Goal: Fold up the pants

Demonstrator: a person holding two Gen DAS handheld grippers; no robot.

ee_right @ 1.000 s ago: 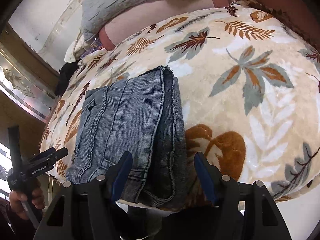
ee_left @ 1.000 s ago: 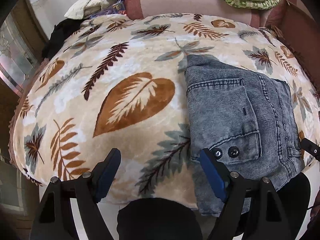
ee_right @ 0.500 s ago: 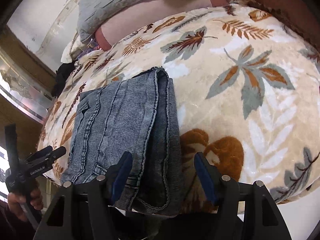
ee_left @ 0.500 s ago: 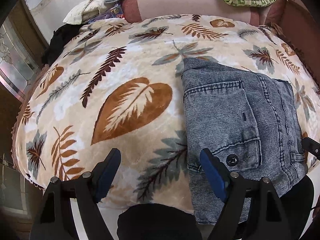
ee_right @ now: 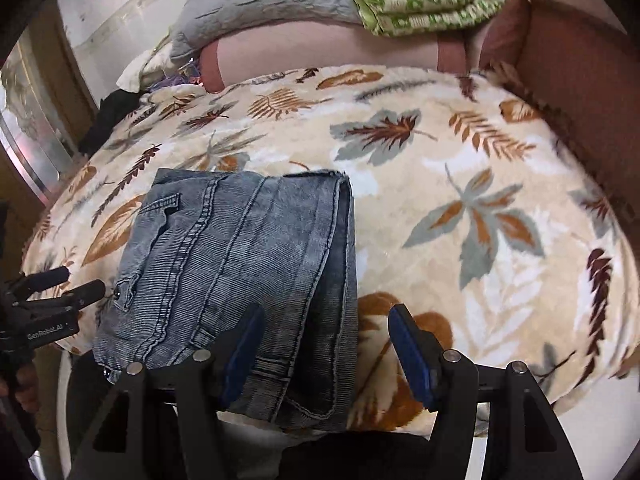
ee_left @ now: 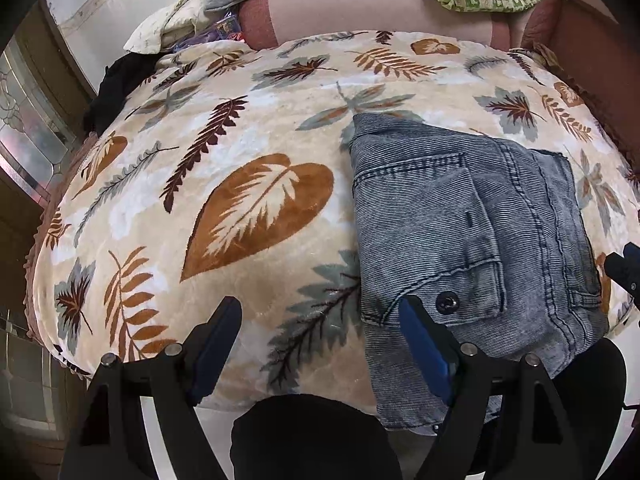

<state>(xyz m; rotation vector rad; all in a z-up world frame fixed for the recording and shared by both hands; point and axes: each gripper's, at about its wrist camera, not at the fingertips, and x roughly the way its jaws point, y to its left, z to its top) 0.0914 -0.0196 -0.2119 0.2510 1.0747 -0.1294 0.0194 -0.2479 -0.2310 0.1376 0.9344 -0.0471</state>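
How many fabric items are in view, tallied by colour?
Blue-grey: 1, the folded pants
Beige with leaf print: 1, the blanket
Green patterned: 1, the folded cloth
Grey quilted: 1, the cover
Black: 1, the bundle at the blanket's far left edge
Total: 5

Right hand-held gripper (ee_right: 326, 334) higher above pants (ee_right: 240, 264)
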